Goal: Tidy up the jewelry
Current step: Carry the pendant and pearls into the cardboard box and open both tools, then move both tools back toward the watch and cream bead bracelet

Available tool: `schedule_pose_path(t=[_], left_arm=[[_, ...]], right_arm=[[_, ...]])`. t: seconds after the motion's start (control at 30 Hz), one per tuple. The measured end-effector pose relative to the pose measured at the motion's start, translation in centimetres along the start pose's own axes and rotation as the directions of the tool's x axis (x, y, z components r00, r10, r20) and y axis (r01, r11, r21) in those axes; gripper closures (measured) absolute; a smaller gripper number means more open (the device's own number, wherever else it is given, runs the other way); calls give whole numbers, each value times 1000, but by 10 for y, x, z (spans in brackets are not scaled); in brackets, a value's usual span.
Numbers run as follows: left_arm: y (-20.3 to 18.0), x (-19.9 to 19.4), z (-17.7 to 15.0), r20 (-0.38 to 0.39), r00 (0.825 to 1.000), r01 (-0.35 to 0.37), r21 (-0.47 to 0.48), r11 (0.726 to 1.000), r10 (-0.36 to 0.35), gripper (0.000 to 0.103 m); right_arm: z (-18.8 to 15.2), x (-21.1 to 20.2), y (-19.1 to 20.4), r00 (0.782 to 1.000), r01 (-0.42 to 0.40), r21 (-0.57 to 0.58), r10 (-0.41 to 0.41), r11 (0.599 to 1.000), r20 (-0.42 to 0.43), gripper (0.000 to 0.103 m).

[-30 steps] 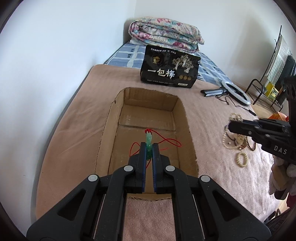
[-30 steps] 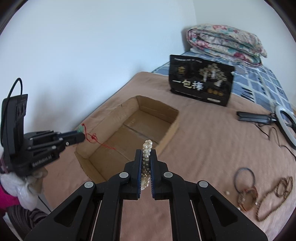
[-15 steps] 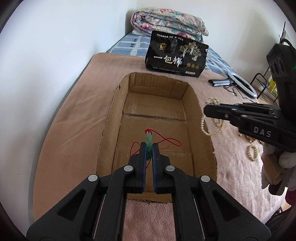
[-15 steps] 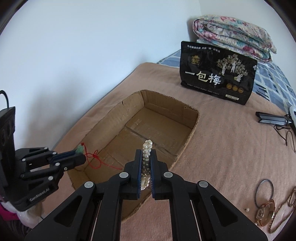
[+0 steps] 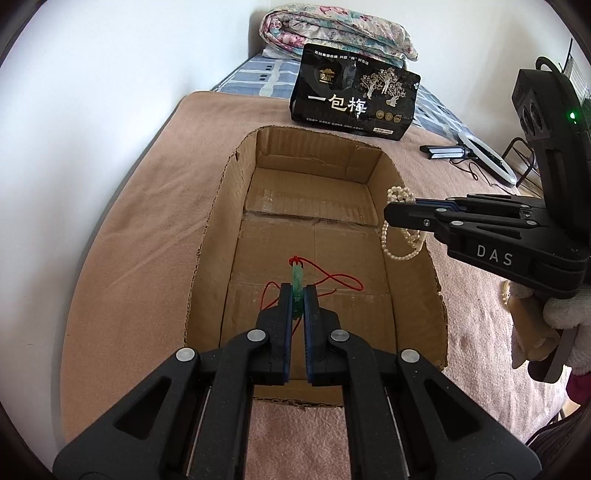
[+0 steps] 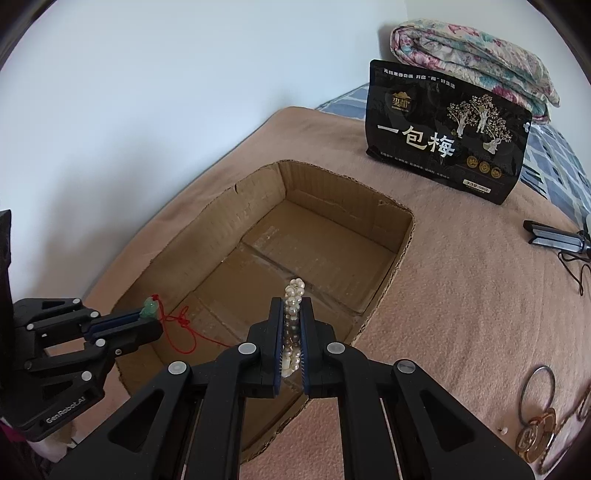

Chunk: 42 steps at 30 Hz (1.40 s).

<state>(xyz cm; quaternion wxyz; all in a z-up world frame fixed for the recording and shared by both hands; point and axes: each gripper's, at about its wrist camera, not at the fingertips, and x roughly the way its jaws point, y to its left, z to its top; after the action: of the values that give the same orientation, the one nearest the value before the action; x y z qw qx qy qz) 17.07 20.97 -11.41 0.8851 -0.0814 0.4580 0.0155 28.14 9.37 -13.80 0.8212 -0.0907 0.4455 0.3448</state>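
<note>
An open cardboard box (image 5: 225,206) lies on a pink blanket, also in the right wrist view (image 6: 404,236). My left gripper (image 5: 297,295) is shut on a green pendant (image 5: 296,275) with a red cord (image 5: 341,278), held over the box's near end; it also shows in the right wrist view (image 6: 147,317). My right gripper (image 6: 292,314) is shut on a pearl necklace (image 6: 293,295), held over the box's right wall. In the left wrist view the pearls (image 5: 400,254) hang from it (image 5: 391,214).
A black snack bag (image 5: 354,99) stands behind the box, a folded quilt (image 5: 332,33) beyond it. A ring light (image 5: 487,158) lies at the right. A ring bangle (image 6: 537,391), a gold pendant (image 6: 533,439) and a bead string lie on the blanket at right.
Both grippers have moved forward toward the box. My right gripper carried the pearls leftward from the blanket to over the box's right wall. Both stay shut.
</note>
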Motion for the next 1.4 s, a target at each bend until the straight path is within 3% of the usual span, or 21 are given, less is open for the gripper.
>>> schedule_pose_path(t=[0.23, 0.27, 0.33, 0.4, 0.87, 1.4], left_arm=[[2, -2, 1, 5, 1000, -10, -8, 1000, 10, 99], [2, -2, 1, 4, 1000, -12, -10, 1000, 12, 91], [4, -4, 1, 8, 1000, -13, -17, 1000, 13, 72], [3, -5, 1, 13, 1000, -14, -13, 1000, 14, 71], [-10, -15, 2, 29, 999, -24, 21, 999, 24, 71], [-60, -32, 6, 61, 998, 22, 104, 994, -28, 71]], right_arm=[[1, 0, 6, 1000, 11, -22, -11, 1000, -6, 93], [1, 0, 6, 1000, 18, -25, -18, 1000, -5, 89], [1, -2, 7, 999, 38, -27, -38, 999, 3, 60], [1, -6, 6, 998, 52, -24, -51, 998, 24, 48], [-7, -25, -2, 993, 112, -33, -111, 993, 34, 40], [-28, -76, -58, 982, 174, 40, -176, 984, 68, 40]])
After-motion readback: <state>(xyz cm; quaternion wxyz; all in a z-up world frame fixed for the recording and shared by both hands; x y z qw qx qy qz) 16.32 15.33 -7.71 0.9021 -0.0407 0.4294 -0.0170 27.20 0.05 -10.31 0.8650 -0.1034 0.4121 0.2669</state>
